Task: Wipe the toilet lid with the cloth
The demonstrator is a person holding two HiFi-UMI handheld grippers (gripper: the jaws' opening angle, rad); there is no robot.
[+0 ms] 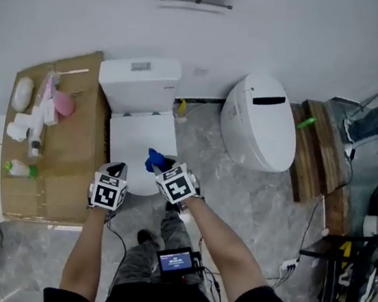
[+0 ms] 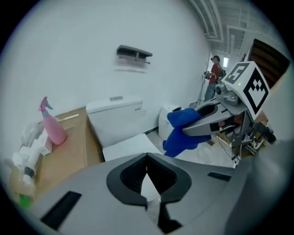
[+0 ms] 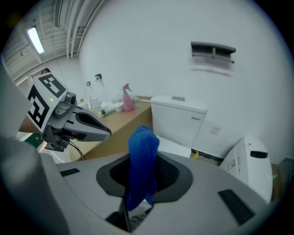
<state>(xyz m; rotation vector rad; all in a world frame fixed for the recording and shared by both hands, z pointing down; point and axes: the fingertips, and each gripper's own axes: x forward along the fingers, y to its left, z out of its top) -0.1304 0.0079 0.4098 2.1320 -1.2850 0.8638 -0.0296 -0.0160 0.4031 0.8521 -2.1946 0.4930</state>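
Now, risk at the cardboard top (image 1: 70,159): loose bottles stand at the left of the head view, near the toilet. A wide sweep of an arm could, I judge, tip the pink spray bottle (image 1: 62,103).
Risk at the left gripper (image 1: 116,170): its jaws are together with nothing between them, left of centre. Hard plastic could knock or scuff the lid if it drops too low.
Risk at the cloth (image 1: 154,160): it sits at frame centre, over the front edge of the toilet lid (image 1: 139,137) and seemingly off its surface. The right gripper (image 1: 161,167) is clamped on its middle, so a bunch stands up past the jaws. If that bunch folds wrongly, the jaw tips may meet the lid instead of the fabric. A drag could also pull the cloth loose.
Risk at the second toilet (image 1: 262,122): it is right of centre, and an outward swing of the right elbow might reach it.
Cardboard top: flat, matt, brown, with creases.
Spray bottle: pink, smooth, rounded body with a trigger head.
Toilet lid: white, glossy, hard, squarish with a rounded front, below a boxy tank (image 1: 139,82).
Cloth: deep blue, soft, nubbly weave, crumpled.
Grippers: grey moulded shells with ribbed dark pads.
Second toilet: smooth white oval shell with a dark slot.
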